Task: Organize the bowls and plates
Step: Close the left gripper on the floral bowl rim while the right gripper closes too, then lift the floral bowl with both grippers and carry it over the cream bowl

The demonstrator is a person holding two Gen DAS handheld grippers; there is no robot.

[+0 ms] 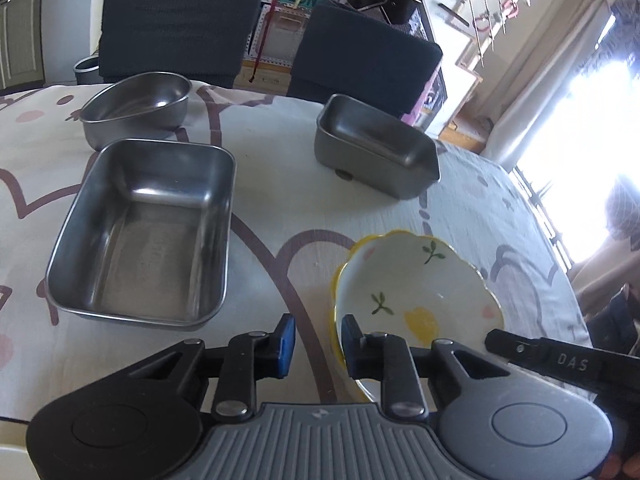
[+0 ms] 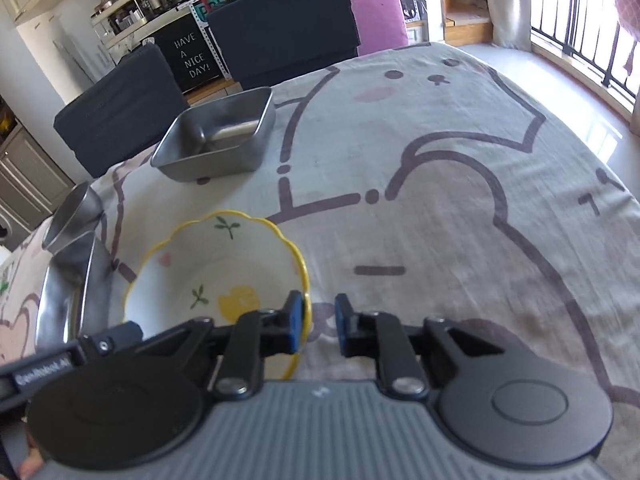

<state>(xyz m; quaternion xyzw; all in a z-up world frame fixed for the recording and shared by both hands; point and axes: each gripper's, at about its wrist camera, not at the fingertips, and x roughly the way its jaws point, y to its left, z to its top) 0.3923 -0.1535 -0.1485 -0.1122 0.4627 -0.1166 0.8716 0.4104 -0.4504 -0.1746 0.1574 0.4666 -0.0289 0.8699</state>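
On the tabletop [image 2: 460,128], nothing's stacked yet: three steel containers sit apart while left tool [image 1: 318,338] and right tool [image 2: 316,326] each straddle the yellow-rimmed bowl's [image 2: 216,264] rim, not visibly clamped.

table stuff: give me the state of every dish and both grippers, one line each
yellow-rimmed bowl: upright, empty, rim between both grippers' jaws
large steel tray: upright, empty
small steel tray: upright, empty, apart from the others
oval steel bowl: tilted, empty
left gripper: straddling bowl rim, gap visible
right gripper: straddling bowl rim, gap visible
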